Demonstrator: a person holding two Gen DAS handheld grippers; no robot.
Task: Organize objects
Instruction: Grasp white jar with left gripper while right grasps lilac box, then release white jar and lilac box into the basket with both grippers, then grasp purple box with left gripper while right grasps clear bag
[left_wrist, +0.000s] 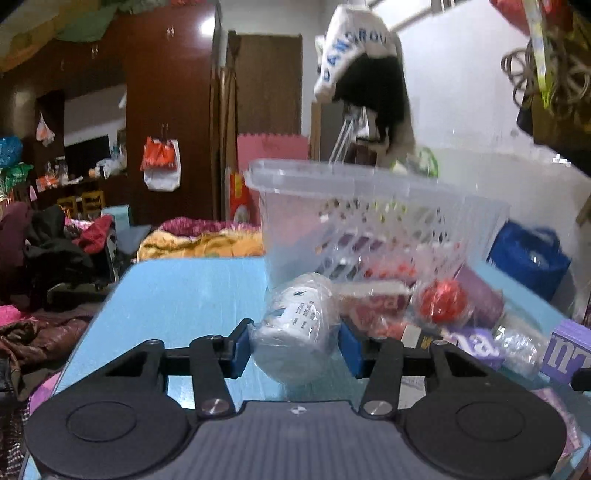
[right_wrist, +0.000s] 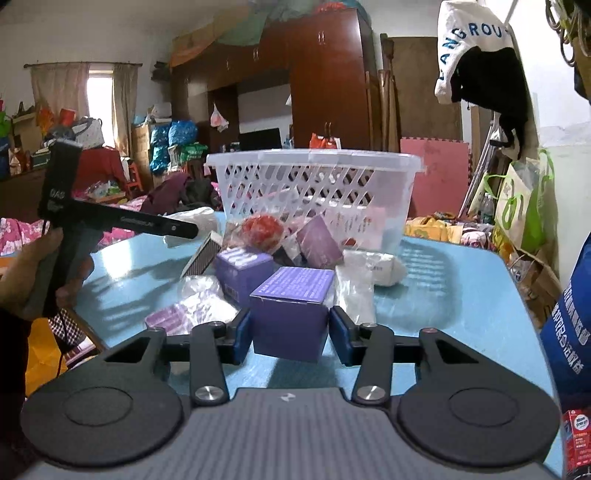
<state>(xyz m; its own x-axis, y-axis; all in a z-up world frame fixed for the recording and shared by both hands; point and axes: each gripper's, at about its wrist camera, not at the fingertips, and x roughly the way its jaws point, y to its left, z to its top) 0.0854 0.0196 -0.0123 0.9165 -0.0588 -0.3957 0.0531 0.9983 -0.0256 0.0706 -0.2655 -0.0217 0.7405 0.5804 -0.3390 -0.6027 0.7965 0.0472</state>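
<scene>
While one basket (right_wrist: 314, 177) stands behind, two purple boxes (right_wrist: 291, 310) sit

My light-blue table (right_wrist: 461, 280) carries a white lattice basket (right_wrist: 314, 184), purple boxes (right_wrist: 242, 266), plastic-wrapped packets (right_wrist: 354, 288), and a red wrapped ball (right_wrist: 262, 229).

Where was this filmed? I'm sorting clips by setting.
Most likely a lived-in, cluttered home room, perhaps a bedroom used for storage. A tall wooden wardrobe fills the back wall, a curtained window sits beside it, and clothes and blankets are heaped behind the blue table.
</scene>
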